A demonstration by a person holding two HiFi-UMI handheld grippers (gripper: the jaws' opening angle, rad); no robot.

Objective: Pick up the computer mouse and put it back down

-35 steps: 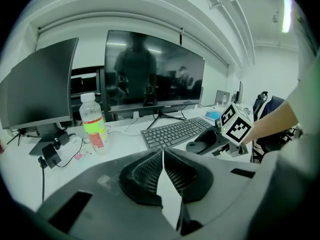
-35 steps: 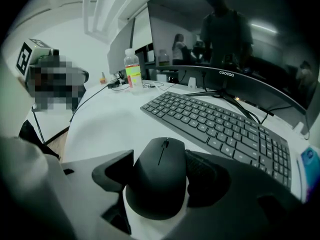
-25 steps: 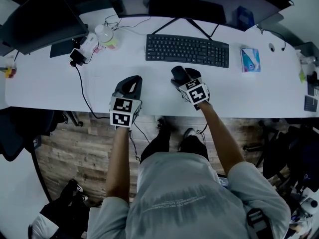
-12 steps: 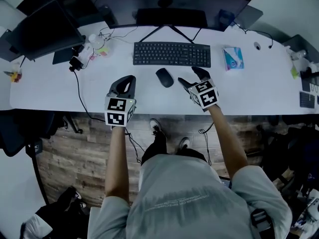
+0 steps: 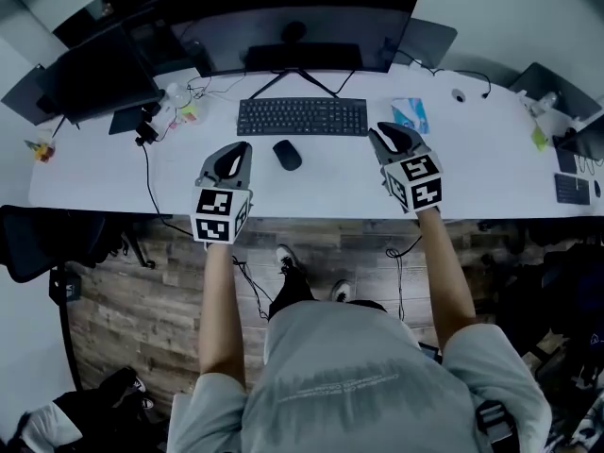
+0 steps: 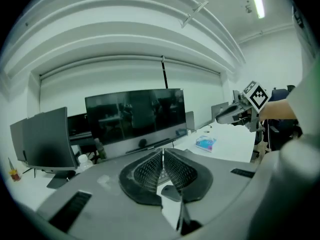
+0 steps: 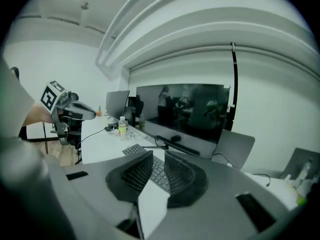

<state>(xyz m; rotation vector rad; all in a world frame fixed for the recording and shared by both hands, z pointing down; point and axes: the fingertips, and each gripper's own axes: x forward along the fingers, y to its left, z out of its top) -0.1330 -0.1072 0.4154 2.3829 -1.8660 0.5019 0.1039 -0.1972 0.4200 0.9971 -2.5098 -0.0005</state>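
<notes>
Site: a long white worktop set over a wood-plank floor, in a room with white walls and a stepped white ceiling carrying a strip light.

Fixed items on the worktop: a wide dark monitor at the rear centre, a second dark monitor at the rear left, and a black keyboard in front of the centre monitor. A blue tissue packet lies just right of the keyboard. A small bottle and a loose tangle of cables stand at the rear left; one black cable runs over the front edge towards the floor. A dark chair sits under the left end.

Task item: the computer mouse rests flat on the worktop, just in front of the keyboard, between the two tools and nearer the left one. It touches neither.

Left hand-held gripper: over the front edge of the worktop, jaw tips pressed together, nothing held.

Right hand-held gripper: over the worktop to the right of the keyboard, beside the tissue packet. Its jaws stand a narrow gap apart, with only the keyboard visible through it; nothing held.
</notes>
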